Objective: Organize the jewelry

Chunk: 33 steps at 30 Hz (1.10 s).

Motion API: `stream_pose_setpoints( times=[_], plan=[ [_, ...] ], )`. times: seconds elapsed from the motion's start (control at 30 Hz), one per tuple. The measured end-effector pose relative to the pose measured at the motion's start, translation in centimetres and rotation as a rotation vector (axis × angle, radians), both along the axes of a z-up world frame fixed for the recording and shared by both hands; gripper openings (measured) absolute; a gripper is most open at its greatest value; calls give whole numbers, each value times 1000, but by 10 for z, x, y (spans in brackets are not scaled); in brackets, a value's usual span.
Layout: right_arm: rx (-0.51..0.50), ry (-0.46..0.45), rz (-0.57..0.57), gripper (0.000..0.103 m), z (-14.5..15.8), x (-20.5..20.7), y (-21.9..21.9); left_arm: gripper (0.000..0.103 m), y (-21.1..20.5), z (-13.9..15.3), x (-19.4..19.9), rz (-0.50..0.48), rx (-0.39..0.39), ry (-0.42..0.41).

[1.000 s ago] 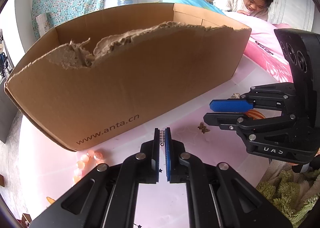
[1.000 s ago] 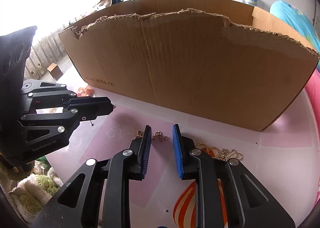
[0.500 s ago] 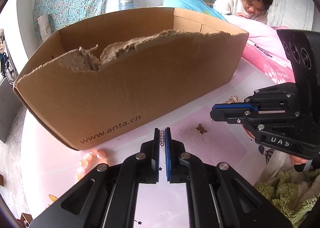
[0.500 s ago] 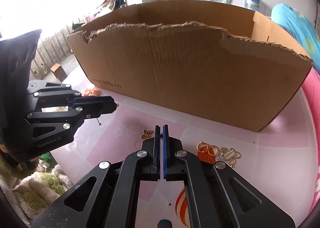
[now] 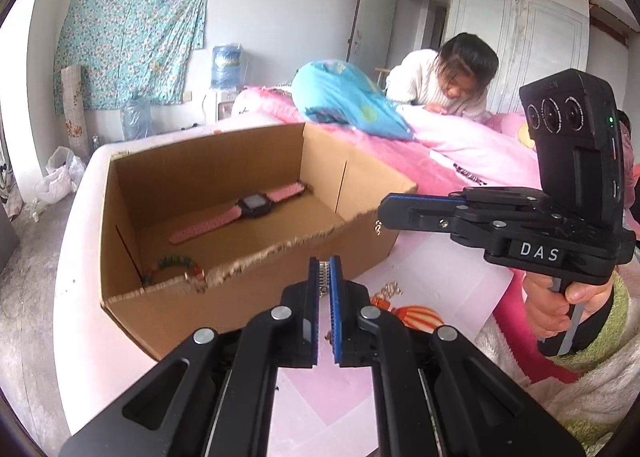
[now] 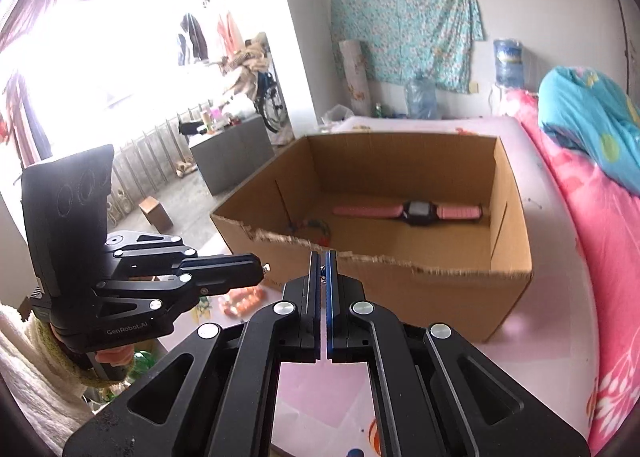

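Cardboard box (image 5: 256, 309) sits at twelve o'clock of both tongs; left tongs (image 5: 325, 277) clenched on a small spring-like charm (image 5: 325, 275), right tongs (image 6: 323, 263) clenched on a tiny trinket (image 6: 322, 269).

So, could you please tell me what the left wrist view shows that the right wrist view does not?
Only the left wrist view shows a person leaning on the bed, plus a small heap of gold jewelry on the table. Only the right wrist view shows orange beads and a bright window. Both show the cardboard box holding a pink watch and beaded bracelet.
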State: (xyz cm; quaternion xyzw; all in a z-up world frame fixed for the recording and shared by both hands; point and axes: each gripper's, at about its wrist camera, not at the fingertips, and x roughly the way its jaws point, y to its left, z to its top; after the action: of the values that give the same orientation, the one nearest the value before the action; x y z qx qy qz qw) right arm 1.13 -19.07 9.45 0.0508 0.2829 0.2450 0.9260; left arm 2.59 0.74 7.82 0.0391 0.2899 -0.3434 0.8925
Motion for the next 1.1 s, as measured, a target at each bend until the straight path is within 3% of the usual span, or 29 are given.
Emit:
stream_pose_setpoints(
  times=[0.13,0.37,0.5,0.63,0.83,0.97,1.1],
  plan=[
    [39,-25,7,0,14,33,5,4,-5,15,23,35,11,-31],
    [47,151,-41,0,-15,99,14,4,-17,2,88,98,81,29],
    [4,224,-87,9,-29,123,18,6,-26,-11,118,129,120,87],
    [-4,191,-92,16,-21,115,19,14,-24,-17,130,142,80,132],
    [66,118,-92,16,-6,86,-3,16,-8,-8,119,150,-7,127],
    [107,42,-50,17,7,46,-17,16,8,4,86,129,-31,64],
    [144,11,24,18,7,5,-26,16,18,9,42,40,-63,37]
  ],
)
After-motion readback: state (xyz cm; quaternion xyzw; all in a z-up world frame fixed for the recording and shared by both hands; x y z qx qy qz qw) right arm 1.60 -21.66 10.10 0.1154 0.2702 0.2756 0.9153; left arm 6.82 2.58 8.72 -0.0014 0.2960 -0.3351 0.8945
